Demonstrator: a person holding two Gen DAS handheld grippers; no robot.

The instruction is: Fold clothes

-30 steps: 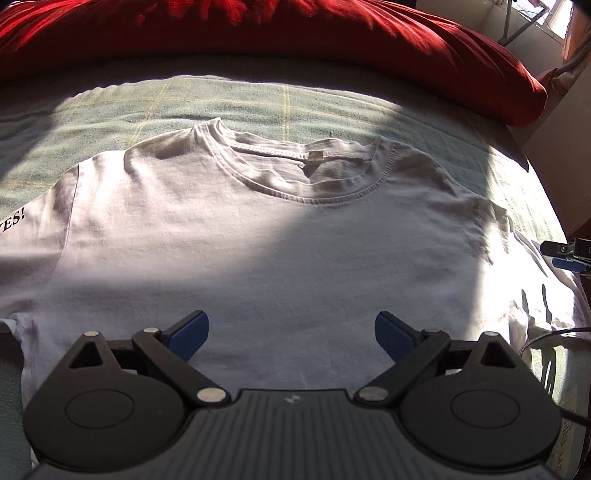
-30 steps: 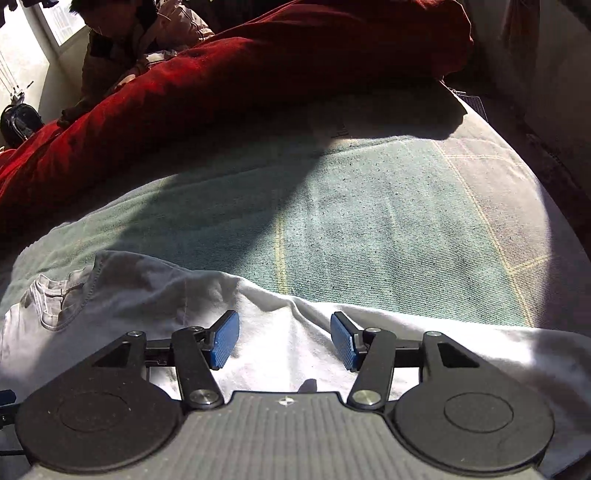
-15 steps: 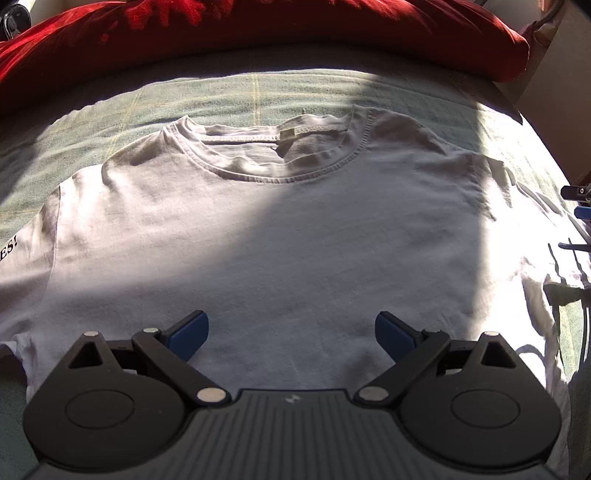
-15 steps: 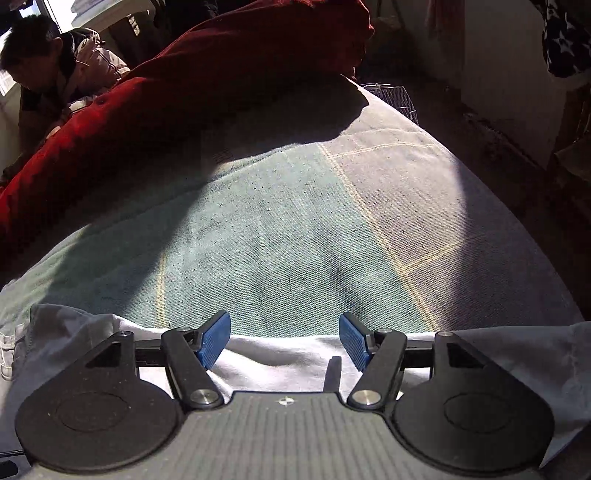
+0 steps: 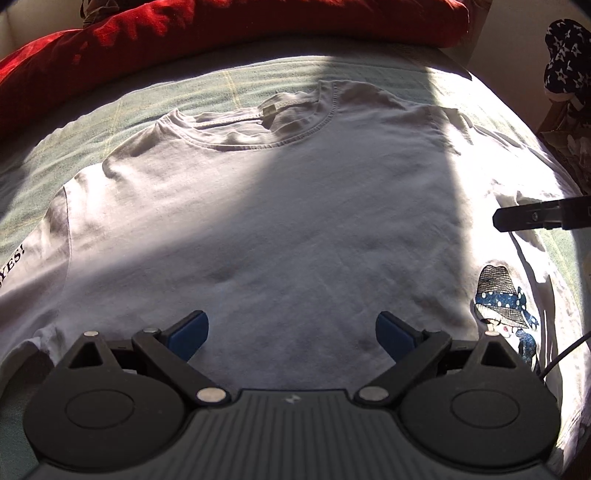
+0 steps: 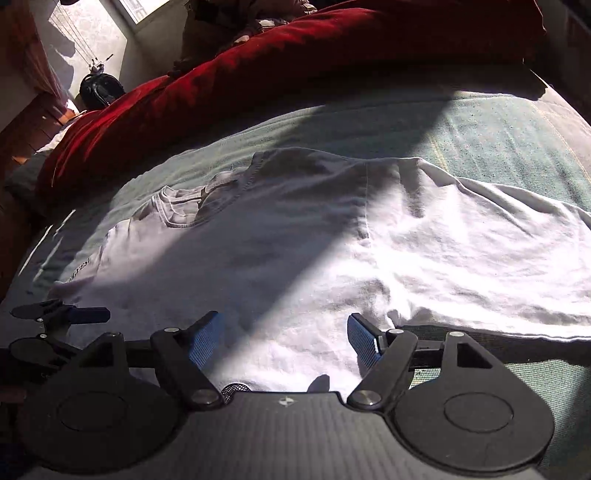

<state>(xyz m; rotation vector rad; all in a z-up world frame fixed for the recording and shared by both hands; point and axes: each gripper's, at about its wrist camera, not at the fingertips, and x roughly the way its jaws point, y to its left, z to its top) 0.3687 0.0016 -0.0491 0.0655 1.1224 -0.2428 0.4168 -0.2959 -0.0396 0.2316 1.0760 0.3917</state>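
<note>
A white T-shirt (image 5: 295, 206) lies flat on the green bedspread (image 5: 229, 81), collar (image 5: 266, 122) toward the far side, a printed figure (image 5: 502, 295) near its right edge. My left gripper (image 5: 291, 330) hovers over the shirt's lower chest, jaws wide open, nothing between them. In the right wrist view the same T-shirt (image 6: 332, 240) spreads out with its right sleeve (image 6: 498, 236) in sunlight. My right gripper (image 6: 284, 339) is above the shirt near that sleeve's underarm, its jaws opening, no cloth pinched. The left gripper (image 6: 79, 314) shows at the left edge there.
A red duvet (image 5: 221, 33) is heaped along the far side of the bed. A dark star-patterned item (image 5: 565, 74) sits off the bed at the right. A person (image 6: 229, 22) is beyond the duvet near a window. The bed edge drops off at the right.
My right gripper swung left, from over bare bedspread back over the shirt, and its jaws widened. In the left wrist view the shirt rotated and the printed figure at its right edge appeared.
</note>
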